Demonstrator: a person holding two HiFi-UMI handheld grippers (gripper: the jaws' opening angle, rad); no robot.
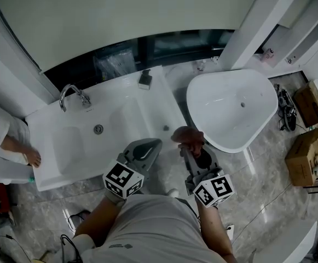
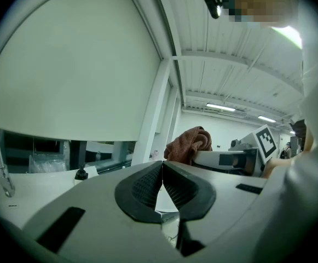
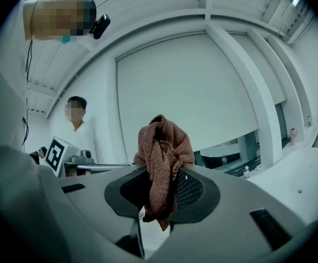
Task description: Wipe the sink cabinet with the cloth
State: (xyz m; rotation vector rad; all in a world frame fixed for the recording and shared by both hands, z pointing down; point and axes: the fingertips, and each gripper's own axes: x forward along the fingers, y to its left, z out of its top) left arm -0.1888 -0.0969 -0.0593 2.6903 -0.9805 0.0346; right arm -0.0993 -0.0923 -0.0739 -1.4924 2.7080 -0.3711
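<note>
The right gripper (image 3: 160,174) has its jaws clamped on a brown cloth (image 3: 162,147), which bunches above the pads and hangs a short tail below them. In the head view the bundle sits just off the front right corner of the sink cabinet (image 1: 148,106), between it and the bathtub (image 1: 232,106), not touching the counter. The left gripper (image 2: 162,167) is closed, its tips touching with nothing between them. It hovers near the cabinet's front edge.

The cloth looks like soft, light terry (loose weave, limp where it hangs), so it should fold and drag under pressure rather than slide flat. The grip lies near the middle of the wad, which leaves little free cloth to press on the surface. I judge that a hold nearer one edge would give a wider wiping face. Whether the counter is wet or soiled is hard to tell from up here. No wiping contact is made yet.
</note>
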